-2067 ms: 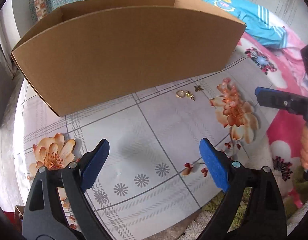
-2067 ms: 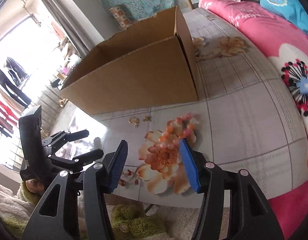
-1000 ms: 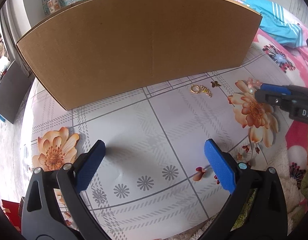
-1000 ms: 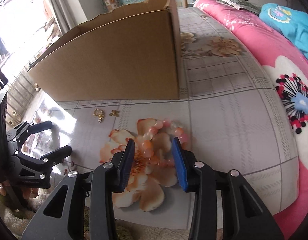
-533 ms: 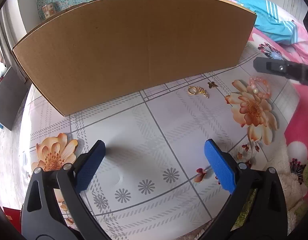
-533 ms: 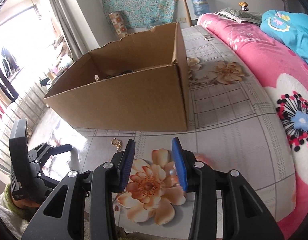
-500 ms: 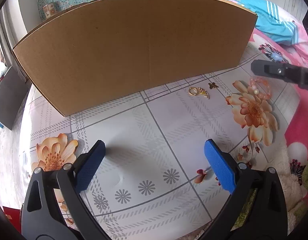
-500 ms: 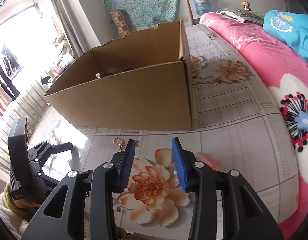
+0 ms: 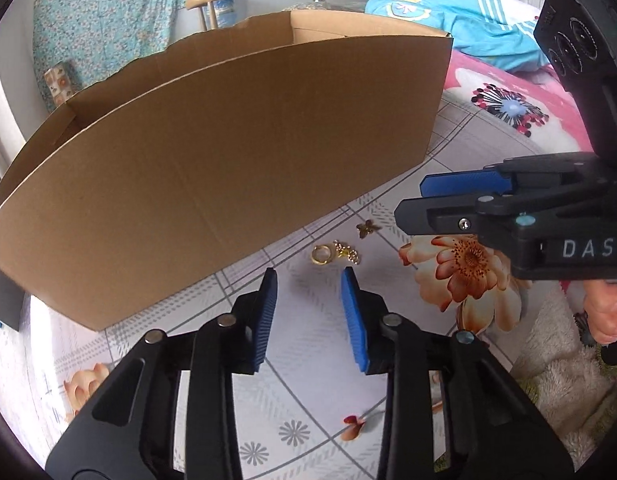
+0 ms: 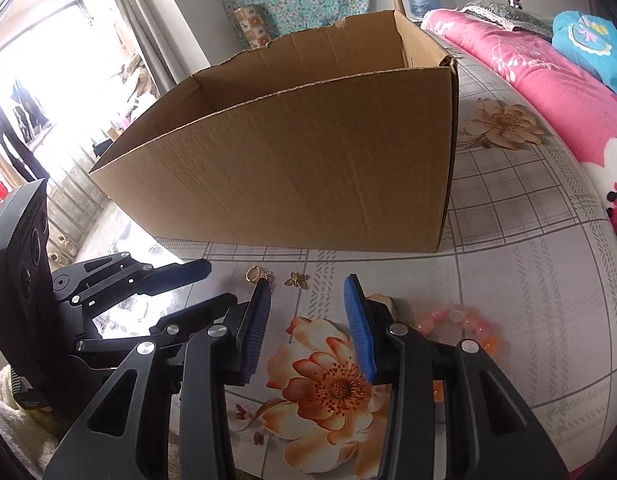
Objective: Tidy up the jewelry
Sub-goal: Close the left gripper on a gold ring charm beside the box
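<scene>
A gold ring with a small chain (image 9: 332, 253) and a gold butterfly charm (image 9: 367, 227) lie on the flowered tablecloth before an open cardboard box (image 9: 228, 152). My left gripper (image 9: 308, 312) is open and empty, its pads just short of the ring. My right gripper (image 10: 306, 320) is open and empty, close behind the ring (image 10: 253, 273) and the charm (image 10: 295, 279). It also shows in the left wrist view (image 9: 448, 200). A pink bead bracelet (image 10: 460, 324) lies on the cloth, partly hidden behind the right finger.
The box (image 10: 300, 168) fills the far half of the table. A pink flowered bed (image 10: 548, 80) with a blue garment (image 9: 468, 36) lies to the right. A fluffy rug (image 9: 560, 360) lies below the table's near edge.
My left gripper has moved forward to the ring and its jaws have narrowed. My right gripper has drawn in toward the ring and charm; the bracelet now lies beside its right finger.
</scene>
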A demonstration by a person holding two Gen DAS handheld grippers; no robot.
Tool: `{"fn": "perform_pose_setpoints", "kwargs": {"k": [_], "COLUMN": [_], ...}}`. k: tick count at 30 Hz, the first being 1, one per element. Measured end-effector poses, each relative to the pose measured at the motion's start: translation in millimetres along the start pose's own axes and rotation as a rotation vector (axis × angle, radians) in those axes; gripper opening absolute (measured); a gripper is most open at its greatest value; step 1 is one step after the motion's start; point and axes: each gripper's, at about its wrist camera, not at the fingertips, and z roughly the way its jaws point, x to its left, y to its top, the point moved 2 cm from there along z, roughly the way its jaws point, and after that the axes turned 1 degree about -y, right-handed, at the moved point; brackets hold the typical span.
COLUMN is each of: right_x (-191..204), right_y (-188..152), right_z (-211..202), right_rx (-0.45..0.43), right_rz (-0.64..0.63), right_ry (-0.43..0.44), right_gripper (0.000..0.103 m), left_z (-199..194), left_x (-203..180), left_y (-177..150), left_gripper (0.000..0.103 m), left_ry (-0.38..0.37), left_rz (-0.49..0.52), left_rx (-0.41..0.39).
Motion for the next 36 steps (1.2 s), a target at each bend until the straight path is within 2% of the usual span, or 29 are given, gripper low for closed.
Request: {"fn": "perform_pose_setpoints", "kwargs": {"k": [3,10,15,27,32,36], "right_x": [-5.0,-11.9,-12.2,-7.3,7.9,24.4], "right_y": [0.3,-1.8,-6.2,-12.4,-14.3,-13.7], "right_z": [2.6,5.0,4.5,-7.2,-6.5,0.4], "right_rx": [0.002,0.003,-0.001,-0.021,-0.014,0.003], "right_rz": [0.014,0.030,0.040,0.023,-0.026,-0.083], "right_ry": [0.009,0.020,0.026,0.037,0.057,0.062], "right_gripper": [0.038,0.038,0.038,0.038,0.037,0.033], "left_z": [5.8,10.8,8.3,2.3,-9.1,-17.5], "left_x": [0.4,0.5,4.6,0.6,9.6,20.1], "left_y": [4.1,9.5,6.7,-0.9,-15.1,-27.5], "left_gripper": [0.020,0.020,0.010,0.009,0.009,0.009], "left_ry": [-0.021,-0.035,-0.074,-0.045,-0.009,0.010], "left_rz": [0.022,0.047,0.042,0.052,0.007,-0.044], "left_rx": [0.013,0.024,0.026,0.033,0.047,0.051]}}
